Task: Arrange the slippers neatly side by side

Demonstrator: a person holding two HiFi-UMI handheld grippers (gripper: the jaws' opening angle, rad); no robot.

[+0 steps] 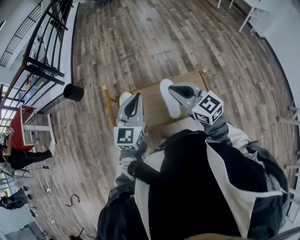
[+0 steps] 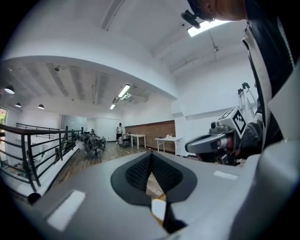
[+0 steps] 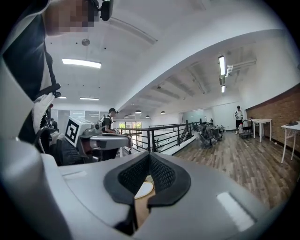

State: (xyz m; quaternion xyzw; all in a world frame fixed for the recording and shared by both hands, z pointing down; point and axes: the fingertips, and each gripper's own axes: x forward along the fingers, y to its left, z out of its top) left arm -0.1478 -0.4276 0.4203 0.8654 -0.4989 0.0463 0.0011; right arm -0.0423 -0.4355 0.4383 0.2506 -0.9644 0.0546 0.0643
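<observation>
Two white slippers lie on a low wooden table below me: one at the middle, the other to its left, mostly hidden behind my left gripper. My left gripper is held up over the left slipper, jaws shut, nothing in them. My right gripper hangs over the middle slipper, also shut and empty. In the left gripper view its pads meet, and a sliver of white slipper shows below them. The right gripper view shows shut pads above a slipper.
A black round bin stands on the plank floor left of the table. A black railing runs along the far left, with a red cabinet below it. White tables stand at the top right. A person stands far off.
</observation>
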